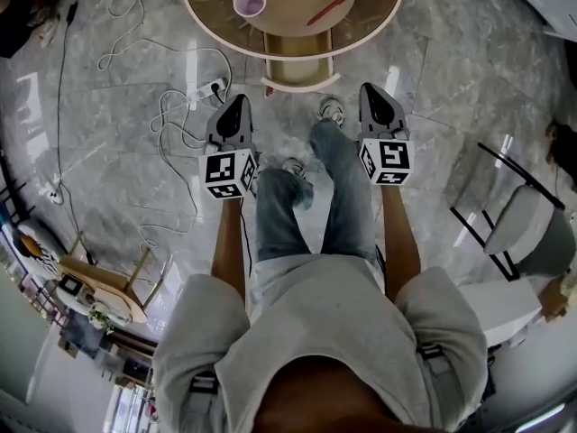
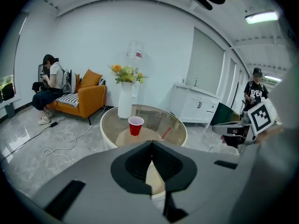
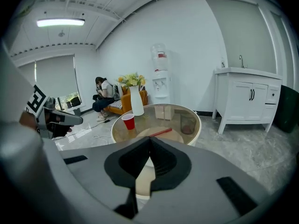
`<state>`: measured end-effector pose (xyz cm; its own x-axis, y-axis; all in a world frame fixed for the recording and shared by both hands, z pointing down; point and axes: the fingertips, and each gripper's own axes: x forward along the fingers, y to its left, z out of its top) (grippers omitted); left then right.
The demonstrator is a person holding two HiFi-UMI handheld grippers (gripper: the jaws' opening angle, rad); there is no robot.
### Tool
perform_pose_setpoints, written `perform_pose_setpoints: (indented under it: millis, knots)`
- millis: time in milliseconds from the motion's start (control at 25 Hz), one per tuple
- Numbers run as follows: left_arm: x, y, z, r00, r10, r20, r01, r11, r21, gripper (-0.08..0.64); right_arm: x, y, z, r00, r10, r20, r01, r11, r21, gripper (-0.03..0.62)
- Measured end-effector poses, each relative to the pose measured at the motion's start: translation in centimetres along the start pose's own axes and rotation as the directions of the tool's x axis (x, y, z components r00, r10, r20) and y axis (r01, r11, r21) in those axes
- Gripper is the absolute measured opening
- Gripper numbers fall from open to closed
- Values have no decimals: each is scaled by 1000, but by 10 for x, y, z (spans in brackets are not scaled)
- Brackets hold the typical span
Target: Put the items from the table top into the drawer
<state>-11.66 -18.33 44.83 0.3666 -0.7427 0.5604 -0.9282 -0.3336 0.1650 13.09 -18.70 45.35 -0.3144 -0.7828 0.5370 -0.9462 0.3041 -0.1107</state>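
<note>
A round glass-topped table (image 1: 379, 21) stands ahead of me on the marble floor. On it are a red cup (image 1: 250, 3) (image 2: 136, 125) (image 3: 128, 121) and a thin red stick (image 1: 326, 9) (image 2: 166, 133) (image 3: 160, 132). A white vase of flowers (image 2: 124, 99) (image 3: 137, 101) stands at the table's far side. My left gripper (image 1: 238, 105) (image 2: 152, 146) and right gripper (image 1: 370, 93) (image 3: 149, 141) hang side by side above the floor, short of the table. Both are shut with nothing between their jaws. Each also shows in the other's view, the right gripper (image 2: 233, 129) and the left gripper (image 3: 58, 118).
White cables and a power strip (image 1: 214, 87) lie on the floor to the left. A chair (image 1: 523, 233) stands at the right. An orange sofa (image 2: 86, 97) with a seated person, a white cabinet (image 3: 247, 99) and a water dispenser (image 3: 160, 73) line the walls. Another person (image 2: 256, 92) stands far right.
</note>
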Motion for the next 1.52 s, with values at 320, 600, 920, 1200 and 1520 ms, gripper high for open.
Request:
perform_pose_setpoints:
  millis: [320,600,920,1200,1520]
  knots:
    - [42,21,-58,994,23,103,-25,1000,10,14,39,-10,-43,993,67,100,-59,995,-82,23]
    - [96,49,-102,975,47,219,-54,998,30,14,84,-40,-84,973,109,205,-80,986,-148,23]
    - [125,62,-139,948,32,318,-63,994,88,14,98,-52,-107,933,132,335,-67,978,-200,23]
    - [118,62,-143,919,-31,392,-22,991,128,14,72,-65,-107,900,77,430,6,982,-190,23]
    - [107,48,-128,905,-108,413,46,987,156,14,44,-82,-116,915,-27,402,87,987,-132,23]
